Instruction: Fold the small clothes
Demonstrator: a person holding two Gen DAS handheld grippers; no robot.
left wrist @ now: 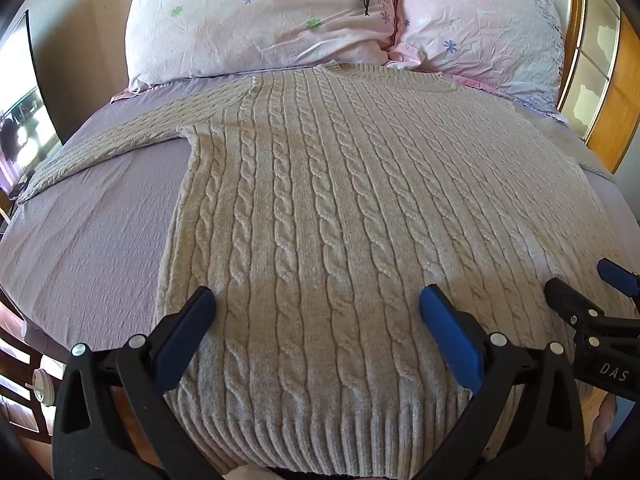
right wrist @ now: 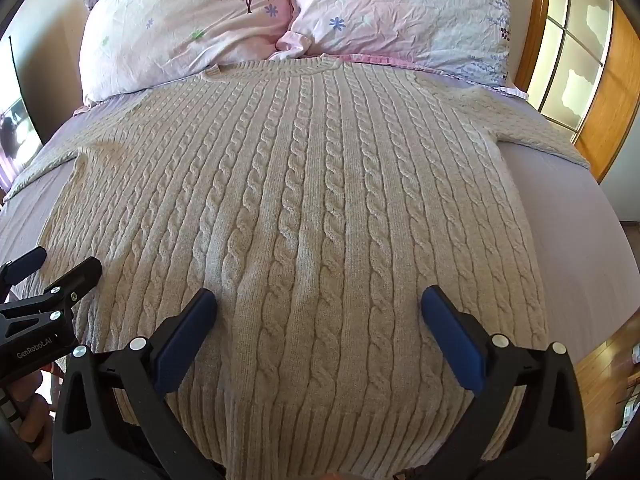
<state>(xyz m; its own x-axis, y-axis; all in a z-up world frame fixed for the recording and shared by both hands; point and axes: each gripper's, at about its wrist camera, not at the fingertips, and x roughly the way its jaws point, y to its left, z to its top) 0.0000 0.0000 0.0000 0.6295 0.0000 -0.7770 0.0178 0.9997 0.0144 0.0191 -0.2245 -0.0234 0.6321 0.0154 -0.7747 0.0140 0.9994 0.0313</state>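
Because a fold wants a flat start, the bed (left wrist: 92,240) with its lilac sheet serves as the work surface, and the cable-knit sweater (left wrist: 320,200) lies spread face up across it, collar toward the two pink pillows (left wrist: 256,20) at the head and ribbed hem (left wrist: 320,432) at the near edge. The body looks smooth, and each sleeve runs outward over the sheet: the sleeve on the left (left wrist: 104,140) slants away toward the bed's side, and the sleeve on the right (right wrist: 532,128) does the same, which leaves both free to be brought in over the body. The left gripper (left wrist: 316,300) hovers low above the hem with its jaws spread wide and nothing between them; the right gripper (right wrist: 318,300) sits beside it over the same end, equally wide and empty. Judging by this, no fold is made yet, and both tools seem poised near the bottom edge to take hold.
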